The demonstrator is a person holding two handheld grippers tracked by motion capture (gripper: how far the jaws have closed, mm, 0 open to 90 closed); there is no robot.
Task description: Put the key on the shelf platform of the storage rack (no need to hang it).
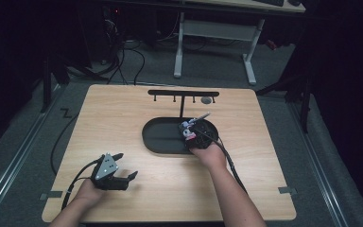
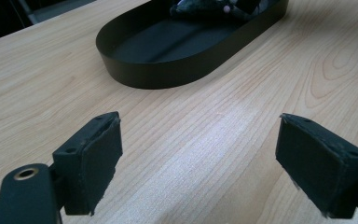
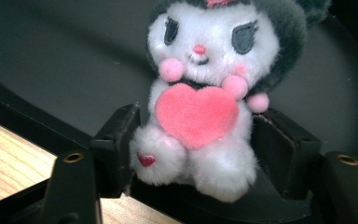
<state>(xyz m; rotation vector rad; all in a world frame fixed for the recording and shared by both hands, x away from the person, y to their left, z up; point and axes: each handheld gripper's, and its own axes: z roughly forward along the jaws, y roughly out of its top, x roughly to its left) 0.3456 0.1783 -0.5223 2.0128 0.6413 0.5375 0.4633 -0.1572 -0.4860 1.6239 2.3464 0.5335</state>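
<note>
White plush toy (image 3: 200, 107) clamped between right tool (image 3: 196, 140) jaws, over black tray (image 1: 158, 137); left tool (image 2: 200, 163) open, empty.

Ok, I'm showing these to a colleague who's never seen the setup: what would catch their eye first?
Most likely the white plush toy hugging a pink heart, clamped in the right claw above the black oval tray at the table's middle. Next, the left claw, wide open and holding nothing, low over the bare wooden table near the front left. Behind the tray stands a black T-shaped hook rack.
</note>
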